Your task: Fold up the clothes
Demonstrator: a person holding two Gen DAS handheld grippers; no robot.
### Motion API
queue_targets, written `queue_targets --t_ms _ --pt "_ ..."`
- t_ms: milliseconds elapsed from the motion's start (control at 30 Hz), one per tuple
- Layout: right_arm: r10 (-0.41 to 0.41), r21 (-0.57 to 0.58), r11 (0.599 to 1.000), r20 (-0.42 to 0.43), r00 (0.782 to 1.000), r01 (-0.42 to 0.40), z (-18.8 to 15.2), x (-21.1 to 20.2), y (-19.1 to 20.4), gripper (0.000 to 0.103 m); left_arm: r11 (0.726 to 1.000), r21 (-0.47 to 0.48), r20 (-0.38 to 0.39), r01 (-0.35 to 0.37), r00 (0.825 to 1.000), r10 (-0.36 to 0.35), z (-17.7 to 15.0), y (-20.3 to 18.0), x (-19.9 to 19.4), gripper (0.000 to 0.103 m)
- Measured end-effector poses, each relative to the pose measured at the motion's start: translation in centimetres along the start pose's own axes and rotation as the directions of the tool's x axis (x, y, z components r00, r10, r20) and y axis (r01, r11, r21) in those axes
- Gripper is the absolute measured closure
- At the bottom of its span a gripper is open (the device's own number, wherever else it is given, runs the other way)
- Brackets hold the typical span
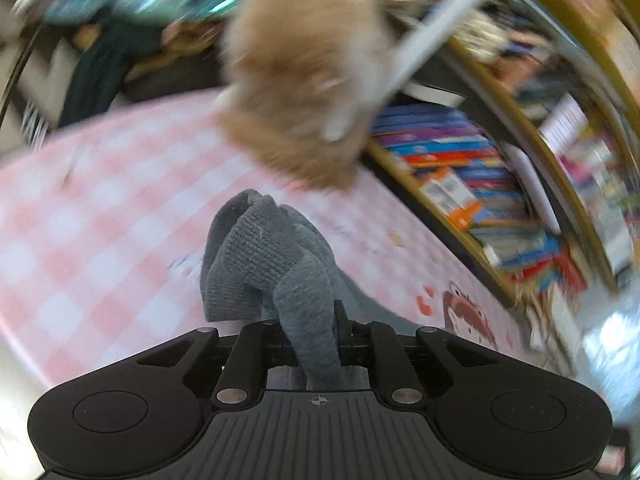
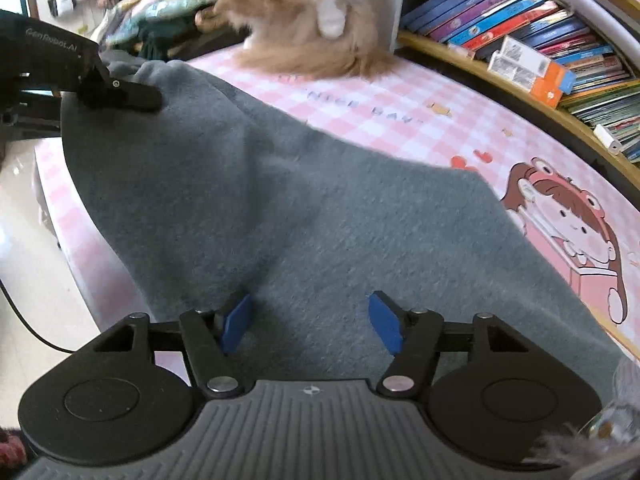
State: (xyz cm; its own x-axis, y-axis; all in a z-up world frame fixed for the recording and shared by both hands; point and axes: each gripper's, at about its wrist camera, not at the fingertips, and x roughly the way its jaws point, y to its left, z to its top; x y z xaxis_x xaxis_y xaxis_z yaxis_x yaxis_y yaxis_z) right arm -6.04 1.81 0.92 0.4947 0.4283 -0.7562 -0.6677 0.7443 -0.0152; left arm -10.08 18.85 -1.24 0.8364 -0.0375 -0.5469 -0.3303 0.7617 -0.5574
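A grey knit garment [image 2: 280,200] lies spread over the pink checked table [image 2: 400,108], lifted at its far left corner. My left gripper [image 1: 316,332] is shut on a bunched ribbed edge of the grey garment [image 1: 264,252], which rises in folds between its fingers. In the right wrist view the left gripper [image 2: 136,96] shows at the upper left, holding that raised corner. My right gripper [image 2: 312,320] is open just over the near part of the cloth, its blue pads [image 2: 236,324] wide apart with nothing clamped between them.
A fluffy ginger and white cat [image 2: 316,36] sits on the far side of the table, also blurred in the left view as the cat [image 1: 304,80]. A curved bookshelf [image 2: 540,52] full of books runs along the right. Piled clothes [image 2: 152,16] lie at the back left.
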Motion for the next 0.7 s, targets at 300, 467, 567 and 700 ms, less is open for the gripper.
queue_targets --t_ms 300,467,567,700 --pt "0.065 -0.112 0.992 0.009 0.998 -0.064 -1.0 0.4 0.6 0.04 0.97 0.242 0.031 -0.027 0.999 0.02 -0.6 -6.9 -1.5 0.091" --pt "0.12 -0.014 0.993 0.022 0.993 -0.12 -0.8 -0.7 -1.8 0.041 0.939 0.342 0.042 -0.043 0.999 0.03 -1.5 -9.8 -1.6 0.091" --pt "0.138 0.056 0.989 0.044 0.989 -0.14 -1.3 -2.1 -4.3 0.04 0.917 0.395 0.043 -0.057 0.998 0.043 -1.8 -11.0 -1.5 0.091" --pt "0.126 0.21 0.968 0.082 0.989 -0.141 -2.2 -3.9 -8.5 0.039 0.867 0.494 0.031 -0.065 0.998 0.057 -2.3 -13.3 -1.1 0.091"
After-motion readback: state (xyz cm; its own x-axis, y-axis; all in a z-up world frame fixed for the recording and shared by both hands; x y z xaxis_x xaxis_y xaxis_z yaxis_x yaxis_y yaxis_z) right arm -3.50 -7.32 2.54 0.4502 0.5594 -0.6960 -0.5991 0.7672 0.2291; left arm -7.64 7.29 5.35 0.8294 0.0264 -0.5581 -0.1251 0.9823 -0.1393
